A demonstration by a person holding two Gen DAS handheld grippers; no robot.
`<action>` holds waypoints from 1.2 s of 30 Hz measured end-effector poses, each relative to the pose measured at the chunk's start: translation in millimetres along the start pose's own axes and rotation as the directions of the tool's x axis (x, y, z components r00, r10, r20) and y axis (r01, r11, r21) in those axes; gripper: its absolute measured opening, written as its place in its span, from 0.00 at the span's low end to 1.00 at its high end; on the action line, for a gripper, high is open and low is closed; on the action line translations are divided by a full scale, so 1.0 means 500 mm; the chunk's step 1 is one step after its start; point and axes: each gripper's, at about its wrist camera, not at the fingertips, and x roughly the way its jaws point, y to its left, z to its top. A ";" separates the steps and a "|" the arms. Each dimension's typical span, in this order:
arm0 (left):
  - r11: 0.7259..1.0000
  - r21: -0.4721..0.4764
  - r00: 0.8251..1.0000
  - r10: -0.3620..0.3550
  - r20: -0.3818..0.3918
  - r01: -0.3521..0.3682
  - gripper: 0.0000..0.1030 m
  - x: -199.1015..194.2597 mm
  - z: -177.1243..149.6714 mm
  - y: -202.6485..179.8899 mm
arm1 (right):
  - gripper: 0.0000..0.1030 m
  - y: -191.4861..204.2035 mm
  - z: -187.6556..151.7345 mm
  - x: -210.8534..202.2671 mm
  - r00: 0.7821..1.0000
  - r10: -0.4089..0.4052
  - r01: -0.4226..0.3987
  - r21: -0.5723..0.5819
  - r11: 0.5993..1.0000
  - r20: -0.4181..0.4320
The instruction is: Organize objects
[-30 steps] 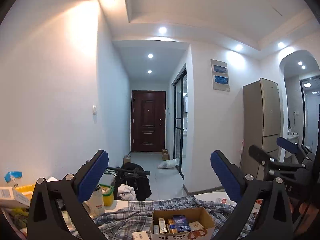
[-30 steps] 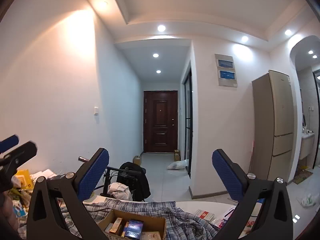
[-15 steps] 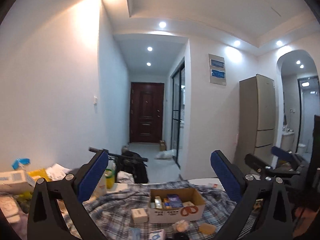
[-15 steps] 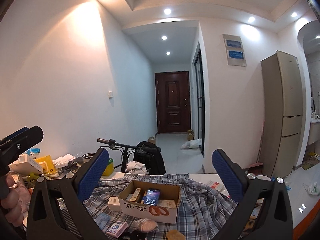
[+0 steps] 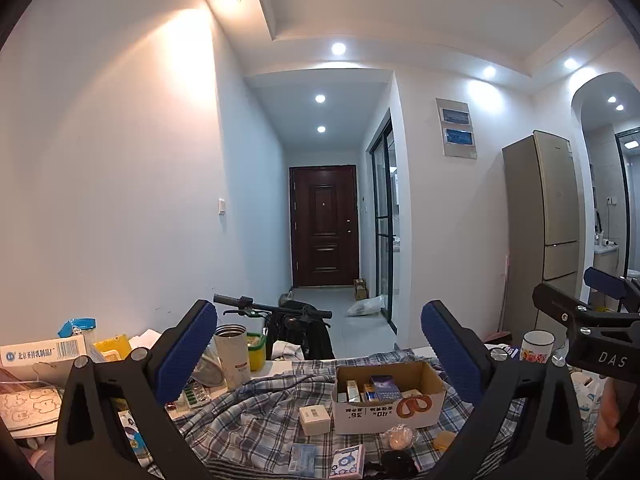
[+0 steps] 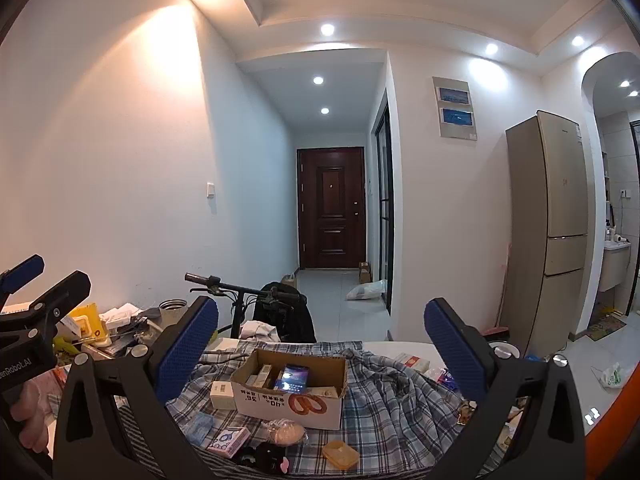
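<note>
With both grippers (image 5: 320, 344) (image 6: 320, 340) spread and empty, lower onto the white box (image 5: 315, 420) at lower centre, beside the carton (image 5: 416, 408).

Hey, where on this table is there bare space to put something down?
The best open patch is the plaid cloth right of the cardboard box, up to the table's right edge clutter. A smaller strip lies behind the box. In front of the box it is crowded: small white box, wrapped bun, orange case. The left side is piled around the steel tumbler.
</note>
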 end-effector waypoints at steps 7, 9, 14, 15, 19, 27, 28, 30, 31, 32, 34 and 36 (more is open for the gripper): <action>1.000 -0.006 1.000 -0.009 -0.023 0.009 1.00 0.016 -0.039 0.000 | 1.00 0.006 -0.028 -0.001 0.999 -0.049 0.049 -0.030 0.998 0.003; 0.999 -0.020 0.999 -0.041 -0.018 0.041 1.00 0.015 -0.057 0.000 | 1.00 0.005 -0.039 -0.002 0.999 -0.053 0.053 -0.028 0.998 0.008; 0.997 -0.017 0.995 -0.081 -0.056 0.080 1.00 0.037 -0.110 -0.008 | 1.00 -0.007 -0.079 0.015 0.999 -0.029 0.029 -0.004 1.000 -0.021; 0.996 -0.018 0.994 -0.087 -0.066 0.086 1.00 0.042 -0.121 -0.009 | 1.00 -0.005 -0.088 0.022 0.999 -0.041 0.041 -0.017 0.999 -0.032; 0.994 -0.042 0.989 -0.109 -0.103 0.106 1.00 0.061 -0.162 -0.010 | 1.00 0.002 -0.119 0.032 0.996 -0.088 0.086 -0.063 0.994 -0.020; 0.996 0.009 0.989 -0.082 -0.121 0.083 1.00 0.098 -0.220 -0.036 | 1.00 -0.010 -0.193 0.067 0.996 -0.015 0.015 0.000 1.000 -0.090; 0.996 0.015 0.989 -0.085 -0.124 0.087 1.00 0.101 -0.226 -0.038 | 1.00 -0.011 -0.203 0.072 0.995 -0.013 0.014 0.009 1.000 -0.096; 0.993 0.002 0.984 -0.118 -0.134 0.119 1.00 0.109 -0.240 -0.037 | 1.00 -0.015 -0.220 0.079 0.995 -0.008 0.010 0.024 1.000 -0.104; 0.990 -0.016 0.980 -0.139 -0.142 0.138 1.00 0.114 -0.247 -0.035 | 1.00 -0.016 -0.228 0.081 0.995 -0.007 0.010 0.027 1.000 -0.103; 0.988 -0.035 0.977 -0.154 -0.148 0.150 1.00 0.119 -0.256 -0.032 | 1.00 -0.017 -0.235 0.085 0.995 -0.008 0.011 0.025 1.000 -0.100; 0.985 -0.075 0.974 -0.166 -0.154 0.156 1.00 0.130 -0.275 -0.024 | 1.00 -0.011 -0.250 0.091 0.996 0.000 0.000 0.001 1.000 -0.092; 0.985 -0.103 0.974 -0.155 -0.164 0.139 1.00 0.143 -0.290 -0.019 | 1.00 -0.007 -0.262 0.092 0.997 0.002 -0.002 -0.005 1.000 -0.074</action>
